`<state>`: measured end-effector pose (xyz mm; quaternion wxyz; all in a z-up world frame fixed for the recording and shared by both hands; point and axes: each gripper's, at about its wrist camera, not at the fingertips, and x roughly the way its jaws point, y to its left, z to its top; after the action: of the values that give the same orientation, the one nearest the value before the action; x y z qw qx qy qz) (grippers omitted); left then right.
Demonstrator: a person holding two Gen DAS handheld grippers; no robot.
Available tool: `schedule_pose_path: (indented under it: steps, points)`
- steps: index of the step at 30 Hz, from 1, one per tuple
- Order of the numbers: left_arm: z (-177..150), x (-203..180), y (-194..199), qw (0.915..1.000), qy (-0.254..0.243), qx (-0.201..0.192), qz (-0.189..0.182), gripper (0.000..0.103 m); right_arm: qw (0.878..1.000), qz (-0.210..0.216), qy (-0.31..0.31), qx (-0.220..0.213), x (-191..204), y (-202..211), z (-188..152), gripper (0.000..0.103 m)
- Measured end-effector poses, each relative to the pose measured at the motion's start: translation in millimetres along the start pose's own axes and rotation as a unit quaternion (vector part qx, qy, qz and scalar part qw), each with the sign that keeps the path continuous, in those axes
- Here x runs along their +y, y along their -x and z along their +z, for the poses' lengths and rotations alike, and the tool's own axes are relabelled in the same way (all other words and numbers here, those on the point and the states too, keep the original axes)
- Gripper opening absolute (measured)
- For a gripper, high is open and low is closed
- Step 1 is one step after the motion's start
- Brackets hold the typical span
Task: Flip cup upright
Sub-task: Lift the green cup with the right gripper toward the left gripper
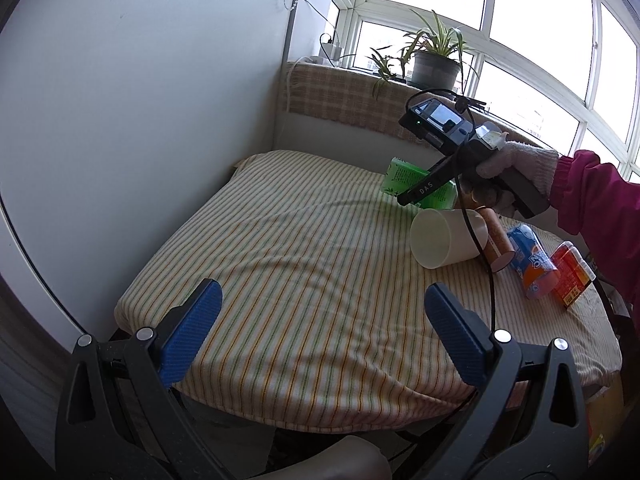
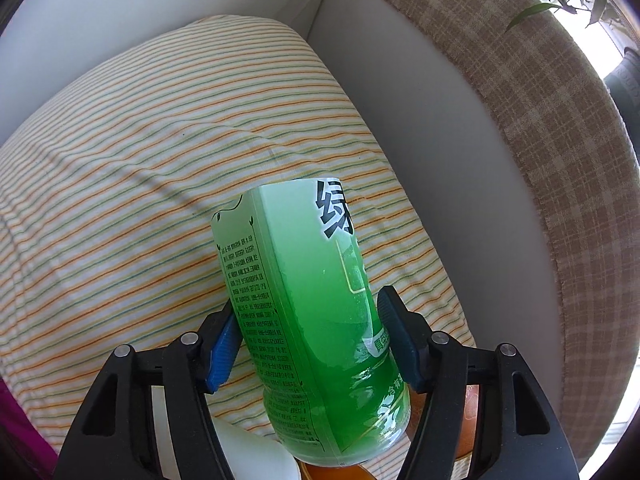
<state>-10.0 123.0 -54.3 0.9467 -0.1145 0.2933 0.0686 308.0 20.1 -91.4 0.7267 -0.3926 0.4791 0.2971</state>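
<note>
A white paper cup (image 1: 444,238) lies on its side on the striped tablecloth (image 1: 304,264), mouth toward my left gripper; its rim shows at the bottom of the right wrist view (image 2: 256,456). My left gripper (image 1: 324,332) is open and empty, low over the near part of the table, well short of the cup. My right gripper (image 2: 310,340) hovers above the cup in a gloved hand (image 1: 516,160). Its blue pads (image 2: 224,356) stand on either side of a green bottle (image 2: 316,320) lying beyond; I cannot tell whether they touch it.
Behind the cup lie the green bottle (image 1: 404,182), a brown tube (image 1: 498,240), a blue and orange packet (image 1: 530,260) and a red box (image 1: 572,280). A white wall panel (image 1: 140,120) stands at left, a checked ledge (image 1: 340,96) with potted plants (image 1: 434,64) behind.
</note>
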Motion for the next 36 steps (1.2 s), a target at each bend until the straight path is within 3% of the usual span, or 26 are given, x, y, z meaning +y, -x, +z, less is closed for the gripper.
schedule_pose_path:
  steps: [12, 21, 25, 34, 36]
  points:
    - [3, -12, 6, 0.9999, -0.009, -0.011, -0.004, 0.103, 0.99, 0.011, -0.076, -0.119, -6, 103, -36, 0.064]
    - [7, -24, 8, 0.9995, -0.016, -0.021, -0.018, 0.103, 0.96, 0.061, -0.208, -0.175, -15, 151, -108, 0.064]
    - [9, -32, 9, 0.999, -0.025, -0.028, -0.025, 0.103, 0.936, 0.101, -0.278, -0.192, -9, 167, -155, 0.064]
    - [8, -55, 3, 0.9977, -0.039, -0.025, -0.05, 0.103, 0.877, 0.137, -0.414, -0.201, 14, 168, -248, 0.064]
    - [6, -61, 0, 0.9973, -0.041, -0.021, -0.057, 0.103, 0.856, 0.161, -0.45, -0.197, 21, 158, -270, 0.064]
